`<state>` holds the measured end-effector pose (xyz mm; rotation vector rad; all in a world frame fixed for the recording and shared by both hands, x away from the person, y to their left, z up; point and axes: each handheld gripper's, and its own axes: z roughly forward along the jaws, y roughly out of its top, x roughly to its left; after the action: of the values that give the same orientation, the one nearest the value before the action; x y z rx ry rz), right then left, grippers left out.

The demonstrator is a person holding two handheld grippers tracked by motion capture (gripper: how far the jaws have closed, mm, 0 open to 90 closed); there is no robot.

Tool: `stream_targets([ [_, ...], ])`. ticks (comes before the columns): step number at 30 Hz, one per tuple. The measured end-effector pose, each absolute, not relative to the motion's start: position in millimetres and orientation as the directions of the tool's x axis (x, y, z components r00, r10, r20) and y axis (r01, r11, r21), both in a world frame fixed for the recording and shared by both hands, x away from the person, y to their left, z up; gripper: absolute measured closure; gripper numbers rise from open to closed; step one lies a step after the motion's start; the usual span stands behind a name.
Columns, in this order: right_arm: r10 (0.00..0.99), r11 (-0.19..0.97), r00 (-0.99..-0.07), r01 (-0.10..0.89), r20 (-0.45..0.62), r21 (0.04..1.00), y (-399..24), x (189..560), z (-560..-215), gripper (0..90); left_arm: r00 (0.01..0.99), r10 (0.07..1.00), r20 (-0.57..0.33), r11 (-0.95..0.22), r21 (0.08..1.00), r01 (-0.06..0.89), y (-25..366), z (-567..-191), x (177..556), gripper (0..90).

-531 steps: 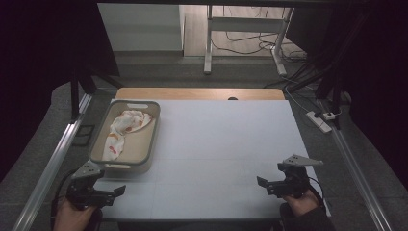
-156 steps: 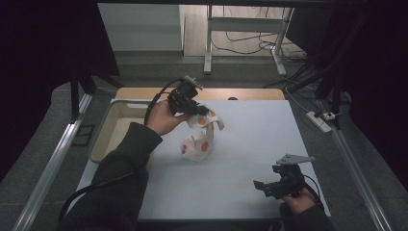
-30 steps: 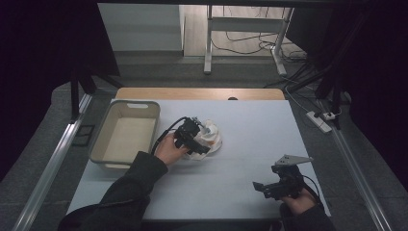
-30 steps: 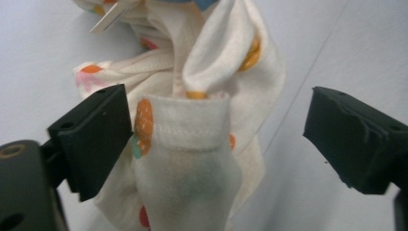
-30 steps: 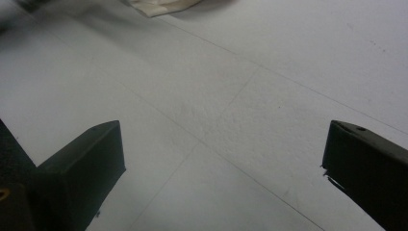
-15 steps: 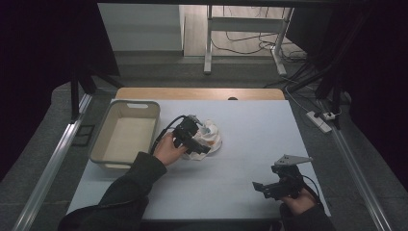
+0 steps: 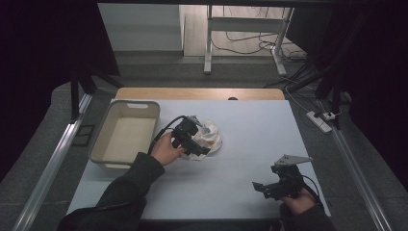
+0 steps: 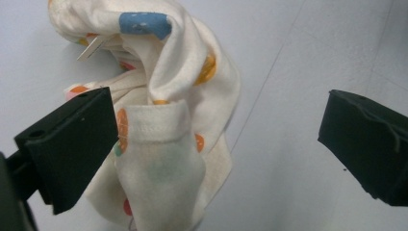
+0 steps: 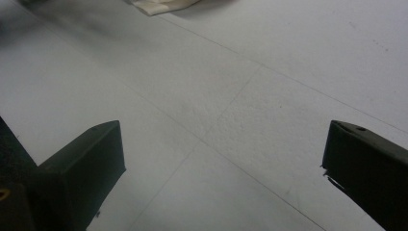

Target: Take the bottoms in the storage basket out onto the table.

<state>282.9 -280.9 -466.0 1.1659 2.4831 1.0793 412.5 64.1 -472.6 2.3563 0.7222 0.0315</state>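
Both grippers stand spread: your left gripper (image 7: 193,143) has just opened over the crumpled spotted cloth (image 8: 168,125), now on the table (image 7: 250,168) beside the tray (image 7: 126,136). Next, spread it flat using the right gripper (image 7: 269,187).

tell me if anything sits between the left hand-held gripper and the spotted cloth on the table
Nothing visible does. The left hand-held gripper hangs right over the crumpled spotted cloth with its jaws wide apart, having just opened; the cloth lies by one jaw, and bare table shows under the other.
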Motion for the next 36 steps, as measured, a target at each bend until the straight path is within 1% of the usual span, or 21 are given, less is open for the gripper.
stream_targets([
  [10, 0.73, 0.428, -0.672, 0.588, 0.121, 0.686, -280.6, 283.0, -466.2, 1.0, 0.848, 0.498, -0.182, -0.596, 0.638, 0.487, 72.6, -467.0, 409.1, 0.1],
  [18, 0.73, 0.43, -0.673, 0.587, 0.119, 0.686, -280.2, 283.0, -466.3, 1.0, 0.849, 0.487, -0.204, -0.588, 0.643, 0.491, 77.0, -466.5, 408.8, 0.0],
  [28, 0.729, 0.429, -0.674, 0.587, 0.12, 0.686, -280.4, 282.9, -466.3, 0.9, 0.85, 0.46, -0.256, -0.558, 0.662, 0.501, 84.5, -463.0, 406.7, 0.0],
  [36, 0.729, 0.43, -0.674, 0.587, 0.12, 0.686, -280.3, 283.1, -466.3, 1.0, 0.862, 0.455, -0.225, -0.563, 0.676, 0.474, 88.9, -456.3, 402.2, 0.0],
])
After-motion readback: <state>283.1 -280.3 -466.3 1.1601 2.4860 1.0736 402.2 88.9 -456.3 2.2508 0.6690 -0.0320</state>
